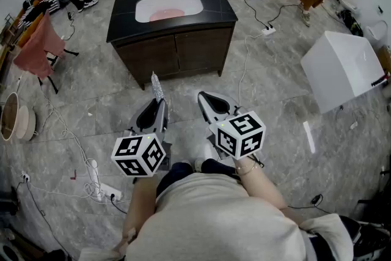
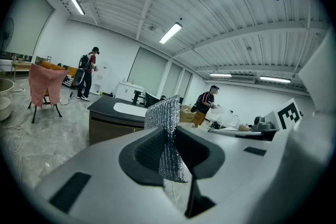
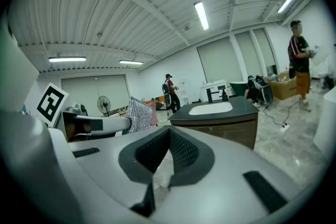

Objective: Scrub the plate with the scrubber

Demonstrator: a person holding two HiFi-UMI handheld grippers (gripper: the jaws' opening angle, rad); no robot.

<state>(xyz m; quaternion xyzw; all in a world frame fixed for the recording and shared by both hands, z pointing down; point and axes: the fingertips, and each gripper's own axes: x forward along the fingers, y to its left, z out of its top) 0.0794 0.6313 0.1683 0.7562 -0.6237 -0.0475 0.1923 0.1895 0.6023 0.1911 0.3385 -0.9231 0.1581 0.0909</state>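
Scrubber (image 1: 157, 87) of silvery mesh stands clamped in the left gripper's (image 1: 159, 104) jaws, free end forward, likely for wiping. The right gripper's (image 1: 206, 98) jaws are closed, empty. Both hang short of the sink vanity (image 1: 177, 49), whose basin (image 1: 183, 4) holds the pink plate (image 1: 166, 14).

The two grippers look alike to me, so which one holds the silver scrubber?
The left gripper: its jaws are shut on the silver mesh scrubber, while the right gripper is shut on nothing.

Empty right tool (image 3: 168, 135), jaws together; vanity (image 3: 223, 114) ahead
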